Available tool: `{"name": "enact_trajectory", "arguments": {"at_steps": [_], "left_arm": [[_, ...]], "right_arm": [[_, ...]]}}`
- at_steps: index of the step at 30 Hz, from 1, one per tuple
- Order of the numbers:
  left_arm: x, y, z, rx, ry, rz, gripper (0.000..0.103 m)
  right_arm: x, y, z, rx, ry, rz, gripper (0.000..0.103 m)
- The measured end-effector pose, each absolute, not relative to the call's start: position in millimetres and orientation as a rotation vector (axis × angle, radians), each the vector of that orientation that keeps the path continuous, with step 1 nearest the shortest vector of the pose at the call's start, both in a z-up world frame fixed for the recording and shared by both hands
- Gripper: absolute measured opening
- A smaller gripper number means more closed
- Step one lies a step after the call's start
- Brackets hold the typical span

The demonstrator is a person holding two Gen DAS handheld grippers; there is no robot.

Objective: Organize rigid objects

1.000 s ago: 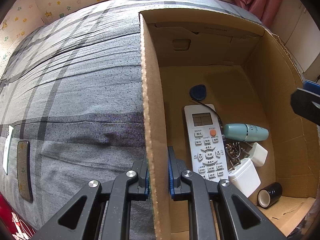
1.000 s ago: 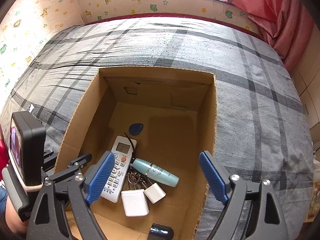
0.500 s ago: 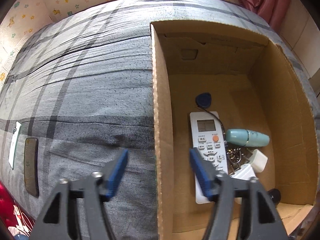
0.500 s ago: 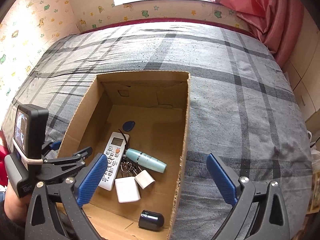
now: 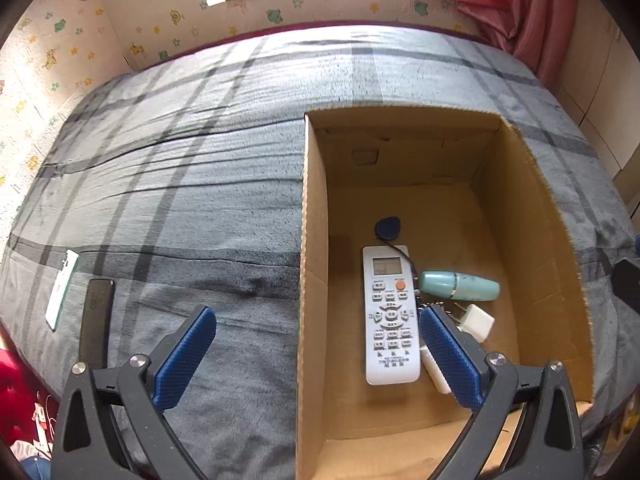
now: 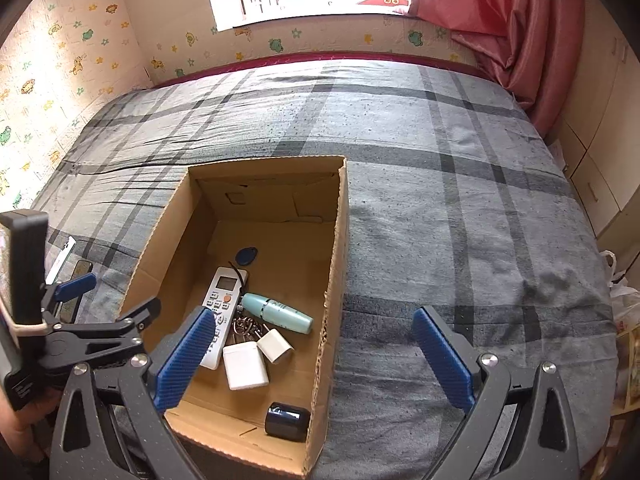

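Left wrist view: the left claw (image 5: 316, 354) is seen spread wide, empty, straddling the left wall of the cardboard box (image 5: 310, 264). Inside the box a white remote (image 5: 390, 314) is noted at centre, a teal bottle (image 5: 460, 286) at 3 o'clock of it, a blue tag (image 5: 388, 226) at 12.

Right wrist view: the right claw (image 6: 314, 362) is held apart, empty, above the box's right wall (image 6: 334, 280). A white case (image 6: 245, 365), a charger (image 6: 275, 345) and a black cylinder (image 6: 286, 421) are seen toward 6 o'clock on the box floor. The box is set on the plaid bed (image 6: 440, 200).

Matt brown corrugated cardboard box (image 6: 338, 240), raw fluted edges. Grey plaid cloth bedspread (image 6: 440, 200), soft, wrinkled. Smooth white plastic remote (image 5: 390, 316). Glossy teal plastic bottle (image 6: 278, 314). Ribbed blue rubbery pads (image 5: 184, 358). Sheeny pink curtain (image 6: 504, 12).
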State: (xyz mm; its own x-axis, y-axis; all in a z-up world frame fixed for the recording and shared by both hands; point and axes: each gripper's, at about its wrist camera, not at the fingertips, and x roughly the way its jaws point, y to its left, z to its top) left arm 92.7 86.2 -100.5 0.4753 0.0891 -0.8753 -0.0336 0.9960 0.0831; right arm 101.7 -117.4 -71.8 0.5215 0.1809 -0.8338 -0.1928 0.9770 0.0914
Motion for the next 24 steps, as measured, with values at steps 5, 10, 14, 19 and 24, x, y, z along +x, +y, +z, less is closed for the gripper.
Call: {"name": "enact_trajectory", "arguments": {"at_steps": [5, 10, 14, 19, 24], "left_arm": [[66.9, 70.5, -68.0, 0.082, 1.011, 0.08, 0.103], [43.8, 55.3, -39.7, 0.096, 0.959, 0.087, 0.103], [24.9, 41.9, -21.3, 0.111, 0.921, 0.069, 0.103], [2.7, 25.5, -3.0, 0.126, 0.879, 0.054, 0.103], [-17.9, 17.3, 11.3, 0.111, 0.843, 0.052, 0.103]], "right_arm": [[83.7, -125.5, -52.7, -0.011, 0.976, 0.225, 0.101], [62.7, -136.5, -31.5, -0.015, 0.957, 0.221, 0.101], [45.7, -143.0, -15.2, -0.026, 0.932, 0.215, 0.101], [24.6, -155.5, 3.2, -0.005, 0.906, 0.199, 0.101], [4.0, -163.7, 17.3, -0.011, 0.88, 0.177, 0.101]]}}
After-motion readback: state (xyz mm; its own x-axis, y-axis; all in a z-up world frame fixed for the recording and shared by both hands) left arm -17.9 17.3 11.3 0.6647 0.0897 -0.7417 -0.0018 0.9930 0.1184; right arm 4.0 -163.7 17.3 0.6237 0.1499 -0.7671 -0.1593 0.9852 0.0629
